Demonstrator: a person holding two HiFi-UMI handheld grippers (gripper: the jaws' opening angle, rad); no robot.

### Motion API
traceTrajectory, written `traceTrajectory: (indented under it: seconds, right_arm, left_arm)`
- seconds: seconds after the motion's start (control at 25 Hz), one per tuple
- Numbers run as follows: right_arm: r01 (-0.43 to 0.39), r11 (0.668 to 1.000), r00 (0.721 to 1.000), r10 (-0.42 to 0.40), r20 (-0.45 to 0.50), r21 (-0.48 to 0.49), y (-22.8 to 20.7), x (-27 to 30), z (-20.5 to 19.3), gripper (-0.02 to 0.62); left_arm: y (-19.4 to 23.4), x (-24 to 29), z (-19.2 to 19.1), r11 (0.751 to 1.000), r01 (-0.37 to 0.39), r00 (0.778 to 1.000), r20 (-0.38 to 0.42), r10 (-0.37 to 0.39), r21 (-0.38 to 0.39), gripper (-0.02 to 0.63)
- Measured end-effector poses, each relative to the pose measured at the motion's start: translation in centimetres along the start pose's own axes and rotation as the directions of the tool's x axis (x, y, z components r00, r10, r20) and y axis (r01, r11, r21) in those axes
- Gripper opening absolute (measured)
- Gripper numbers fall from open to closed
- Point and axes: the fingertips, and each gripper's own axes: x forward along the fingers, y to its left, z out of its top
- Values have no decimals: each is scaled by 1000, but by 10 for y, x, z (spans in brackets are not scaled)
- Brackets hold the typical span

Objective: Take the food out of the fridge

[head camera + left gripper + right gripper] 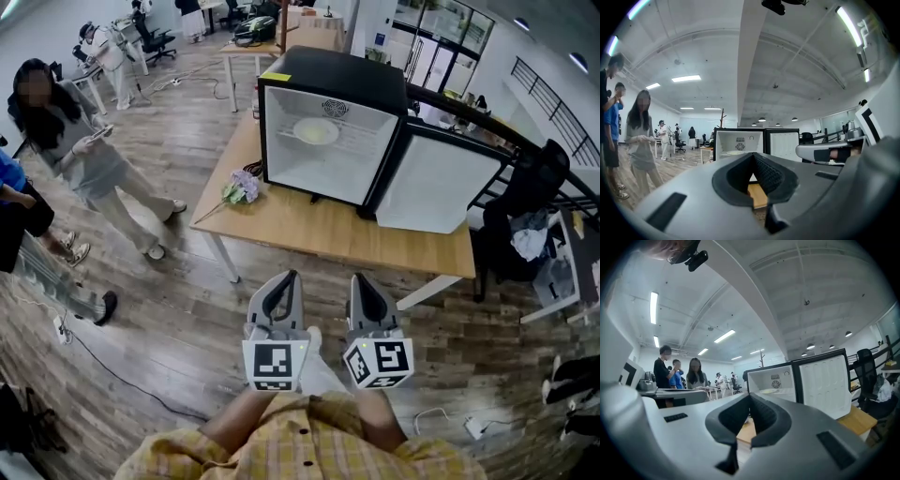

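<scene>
1. Pretty sure this is the approach step. The person is standing short of the table [328, 234] and holding both grippers out level, side by side, aimed at the fridge [328, 75].
2. The left gripper [286, 277] is sitting fully closed with nothing in it, and its own view shows only the table edge through the gap behind the tips.
3. The right gripper [362, 279] is looking closed and empty too, tips meeting.
4. The food is waiting inside the fridge: a pale plate [316, 131] with something light on it, resting on the shelf in the middle. Can't tell what the food actually is from here.
5. The fridge door [436, 183] is already hanging wide open to the right, so no door work seems needed.
6. Next move, I'd guess, is closing the distance to the table edge, opening one gripper's jaws and reaching straight in at shelf height to catch the plate's rim. Keeping it flat on the way out is going to matter.
7. A bunch of flowers [242, 187] is lying on the table left of the fridge, clear of the reach path.
</scene>
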Motion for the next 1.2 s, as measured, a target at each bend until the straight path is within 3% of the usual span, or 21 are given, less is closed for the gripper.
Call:
traceTrajectory:
  seconds: [0.52, 0.96, 1.2]
  right_arm:
    - [-19, 1000, 1000, 18, 16, 25, -68, 103, 16, 6]
    - [-58, 998, 998, 58, -7, 39, -103, 156, 13, 7]
    - [-68, 997, 998, 68, -10, 36, -117, 173, 15, 7]
  left_arm:
    - [16, 122, 8, 999, -21, 1000, -9, 22, 26, 8]
    - [26, 192, 5, 998, -59, 998, -30, 60, 10, 8]
    - [29, 224, -5, 998, -41, 998, -56, 38, -54, 8]
